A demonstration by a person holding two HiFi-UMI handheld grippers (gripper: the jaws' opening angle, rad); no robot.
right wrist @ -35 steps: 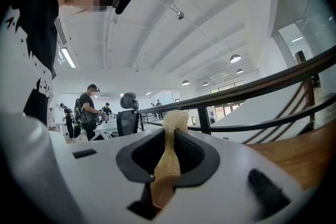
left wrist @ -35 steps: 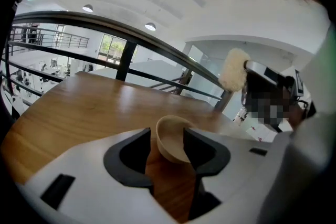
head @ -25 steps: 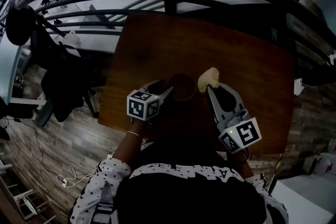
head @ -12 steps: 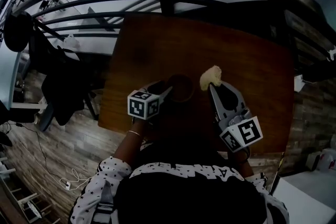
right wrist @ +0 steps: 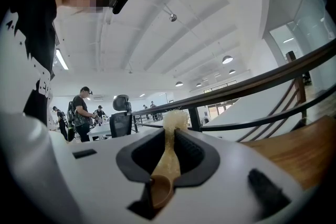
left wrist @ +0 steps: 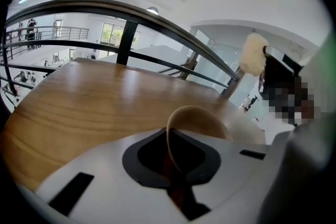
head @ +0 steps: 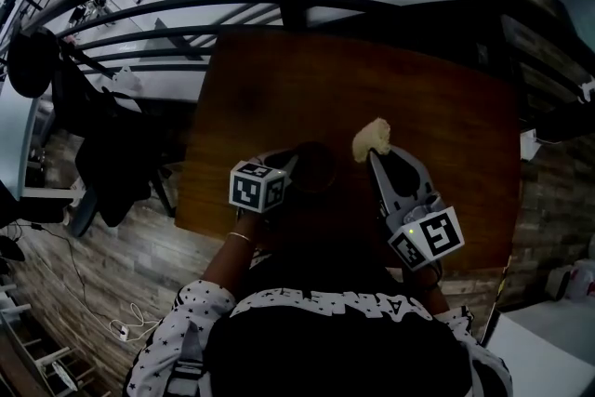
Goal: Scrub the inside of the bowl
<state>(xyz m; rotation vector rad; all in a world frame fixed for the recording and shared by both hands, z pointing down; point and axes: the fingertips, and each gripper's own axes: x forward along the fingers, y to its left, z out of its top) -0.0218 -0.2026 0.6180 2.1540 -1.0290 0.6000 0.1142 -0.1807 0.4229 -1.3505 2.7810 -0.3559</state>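
The small brown bowl (head: 316, 167) sits on the wooden table (head: 390, 79), close to the near edge and right in front of the person. The left gripper (head: 292, 165) has just been closing its jaws, and they now pinch the bowl's near-left rim, with the thin wall between the pads. The right gripper (head: 376, 159) is clamped on the wooden handle of a scrubbing brush (head: 372, 138). Its pale fluffy head pokes out past the jaw tips, just beside the bowl on its right and not yet inside it. From where I stand the job looks barely begun: the bowl is pinned, but no scrubbing has started. To do it well, I'd say the left grip wants to be firm so the bowl neither tips nor skates on the smooth wood. The brush should come over the rim and tilt head-down, since its handle lies about level. Then press the tuft against the inner wall and sweep round, clear of the left jaw tip reaching inside the rim.
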